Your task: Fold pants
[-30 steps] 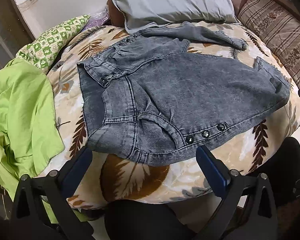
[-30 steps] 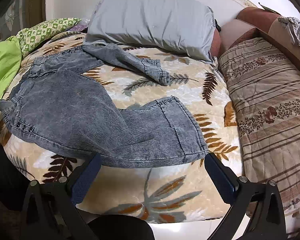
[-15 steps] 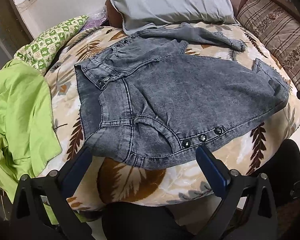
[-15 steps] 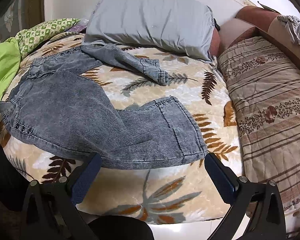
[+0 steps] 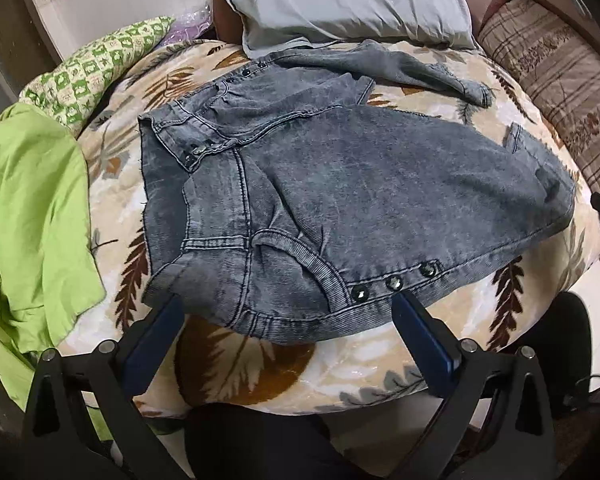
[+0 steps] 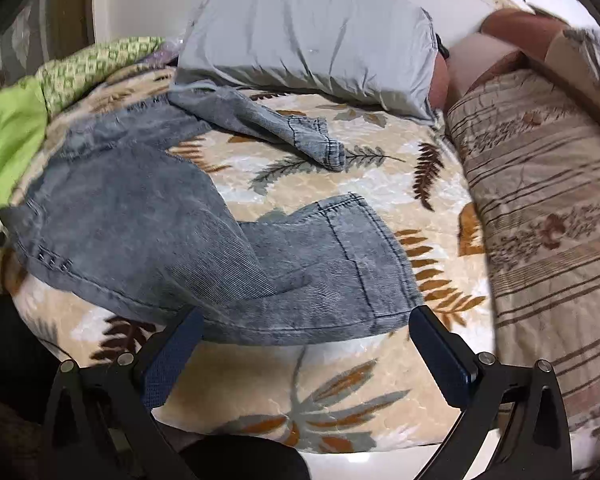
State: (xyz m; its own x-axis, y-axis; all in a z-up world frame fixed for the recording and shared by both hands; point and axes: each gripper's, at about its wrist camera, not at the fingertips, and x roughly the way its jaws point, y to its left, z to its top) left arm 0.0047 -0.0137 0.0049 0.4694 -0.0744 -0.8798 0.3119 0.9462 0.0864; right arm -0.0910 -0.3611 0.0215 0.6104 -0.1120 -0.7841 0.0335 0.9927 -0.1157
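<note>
Over the bed's near edge, left gripper (image 5: 286, 310) and right gripper (image 6: 306, 322) hover level above the pants (image 5: 340, 184); fingers apparently spread, empty.

Left gripper (image 5: 286, 306) wide open, nothing between blue pads (image 5: 420, 338), both fingers pointing forward and level. My right gripper (image 6: 306, 320) same deal: jaws spread full, pads (image 6: 440, 360) bare, not clamping anything. Both held low, side by side, hovering.
</note>
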